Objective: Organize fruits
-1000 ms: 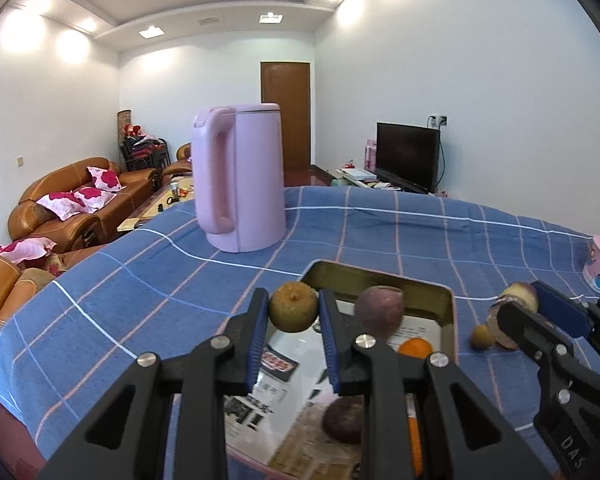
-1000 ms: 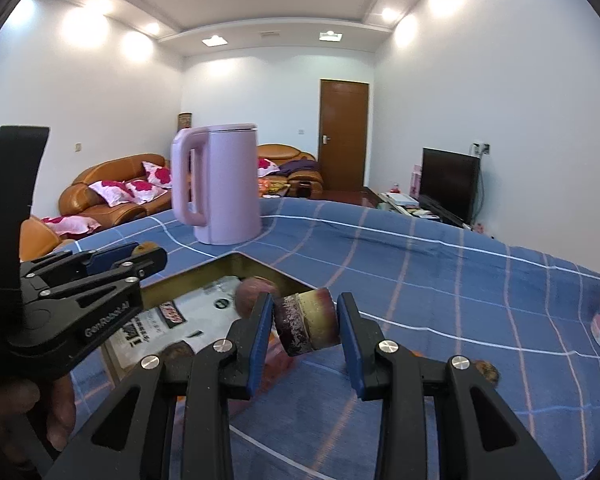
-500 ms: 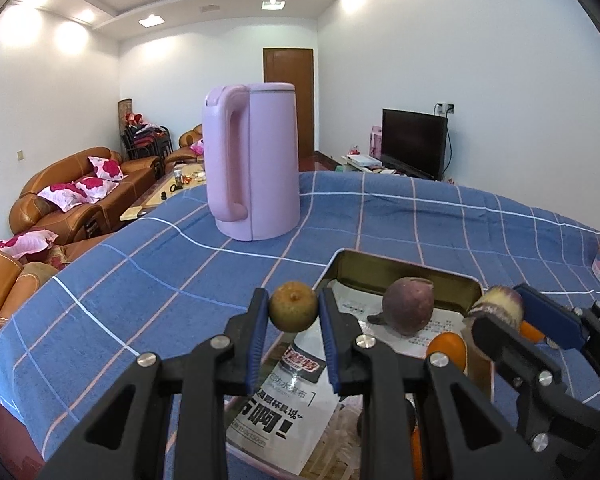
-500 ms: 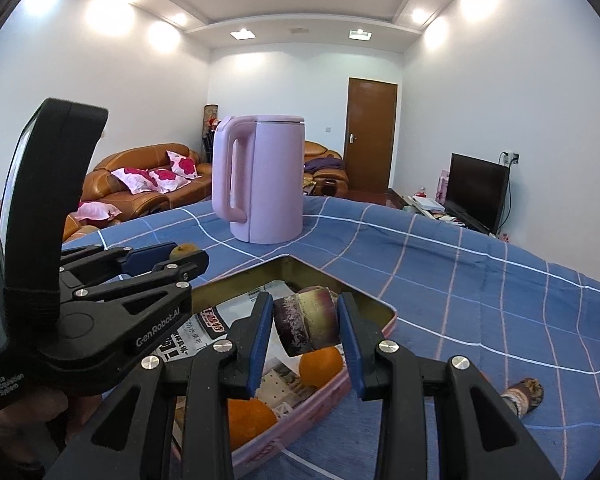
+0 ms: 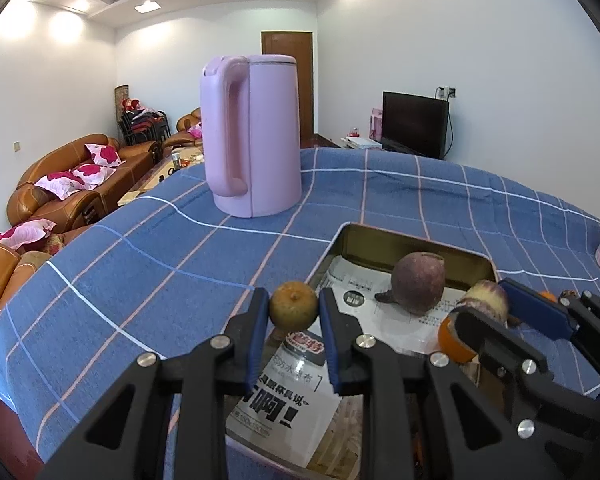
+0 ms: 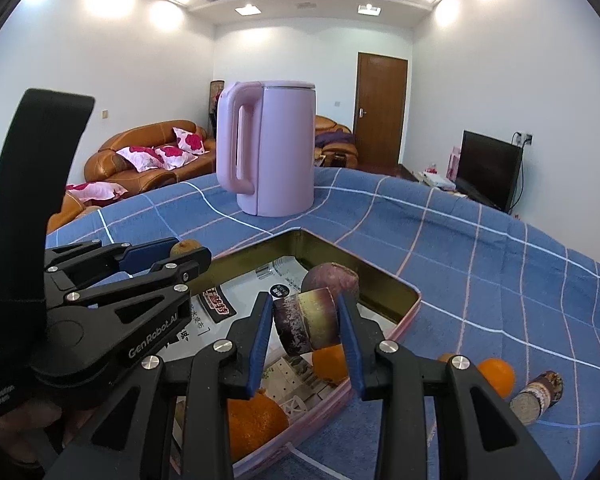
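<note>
Blue checked cloth (image 5: pixel 148 264) covers the counter, a pink plastic kettle (image 5: pixel 256 136) standing well beyond the left gripper (image 5: pixel 294 308), which pinches a small round greenish-brown fruit (image 5: pixel 293 306) over the near-left rim of the paper-lined metal tray (image 5: pixel 412 240). From the right wrist, the right gripper (image 6: pixel 305 320) clamps a cut purple-skinned fruit chunk (image 6: pixel 306 320) above that tray (image 6: pixel 404 292); a round purple fruit (image 6: pixel 330 278) sits just ahead, oranges (image 6: pixel 256 420) below. Both carries look nearly done; next, lower and release into bare spots.
</note>
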`<state>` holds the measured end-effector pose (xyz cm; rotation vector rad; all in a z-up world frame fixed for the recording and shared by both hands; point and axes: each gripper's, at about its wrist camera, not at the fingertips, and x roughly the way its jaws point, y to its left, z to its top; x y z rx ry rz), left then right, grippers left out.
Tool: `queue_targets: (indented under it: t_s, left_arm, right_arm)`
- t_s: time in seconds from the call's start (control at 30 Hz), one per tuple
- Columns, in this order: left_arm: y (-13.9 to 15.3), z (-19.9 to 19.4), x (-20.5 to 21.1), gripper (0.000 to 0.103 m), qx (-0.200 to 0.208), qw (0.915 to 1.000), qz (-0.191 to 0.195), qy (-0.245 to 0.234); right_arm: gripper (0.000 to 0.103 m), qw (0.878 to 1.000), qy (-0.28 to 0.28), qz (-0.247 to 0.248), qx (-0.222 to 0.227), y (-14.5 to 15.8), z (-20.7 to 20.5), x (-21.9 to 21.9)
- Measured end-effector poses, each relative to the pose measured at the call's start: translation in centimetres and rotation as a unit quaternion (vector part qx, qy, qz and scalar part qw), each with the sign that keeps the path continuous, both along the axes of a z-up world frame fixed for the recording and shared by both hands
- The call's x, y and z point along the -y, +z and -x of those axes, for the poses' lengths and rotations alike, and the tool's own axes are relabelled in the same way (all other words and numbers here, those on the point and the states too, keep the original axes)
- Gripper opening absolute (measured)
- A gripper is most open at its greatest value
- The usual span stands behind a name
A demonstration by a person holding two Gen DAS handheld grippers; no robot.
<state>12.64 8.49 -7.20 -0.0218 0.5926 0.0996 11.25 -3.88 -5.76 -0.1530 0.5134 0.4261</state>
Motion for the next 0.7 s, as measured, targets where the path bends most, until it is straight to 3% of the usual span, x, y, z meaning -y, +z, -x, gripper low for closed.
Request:
queue_targets:
  t_s: [0.07,0.13,0.17,0.33,0.53,0.7]
  left_arm:
    - [0.0,0.2,0.1,0.031,0.001,1.0,-0.001,0.001]
    - [0.2,0.4,0.3,0.044,0.003,1.0,-0.005,0.001]
    - [0.2,0.5,0.3,0.045,0.005,0.9999,-0.008,0.003]
    - [0.6,1.0,0.5,0.063,0.009,0.9999,-0.005,-0.002]
    - [1.1,1.8,2.6,0.066,0.018,0.9995,-0.007,-0.026]
    - [1.3,2.1,4.5,0.068,0.018,0.9987,-0.012,-0.045]
  right_arm:
    - [0.035,1.0,0.004,0.0,-0.007,-0.1,-0.1,-0.1]
    - [0.036,1.0,0.003,0.003,-0.007,-0.1,-0.1,-0.2]
    - [0.037,1.0,0.002,0.003,-0.005,-0.1,0.0,-0.1]
    - [0.049,1.0,-0.016,-0.012,-0.004,0.1,0.2,1.1]
    - [0.052,0.999,-0.049,-0.002,0.002,0.8,1.1,4.9]
    - [0.052,0.995,-0.102,0.02,0.007,1.0,1.7,10.5]
